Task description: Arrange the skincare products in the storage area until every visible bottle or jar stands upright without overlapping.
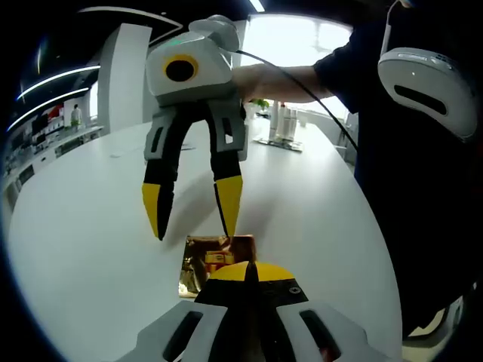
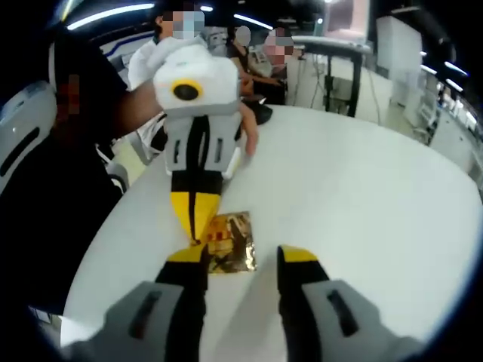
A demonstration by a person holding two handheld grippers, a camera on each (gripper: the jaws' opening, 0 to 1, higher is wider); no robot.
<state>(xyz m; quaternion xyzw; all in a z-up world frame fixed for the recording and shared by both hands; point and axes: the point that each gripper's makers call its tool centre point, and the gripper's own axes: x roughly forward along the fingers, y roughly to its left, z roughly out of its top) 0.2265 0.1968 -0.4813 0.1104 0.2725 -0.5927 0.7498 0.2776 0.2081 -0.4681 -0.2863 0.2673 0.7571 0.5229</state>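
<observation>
White round bench [image 2: 362, 188] in a bright showroom, gold foil sachet [image 2: 230, 243] lying flat mid-bench, left gripper [image 2: 193, 230] jaws shut with tips on its edge, right gripper [image 1: 192, 211] jaws spread wide above it, so probably best pinching one edge gently before tipping upright.

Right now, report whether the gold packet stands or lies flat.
Flat: the gold packet lies face up on the white table, between both grippers.
</observation>
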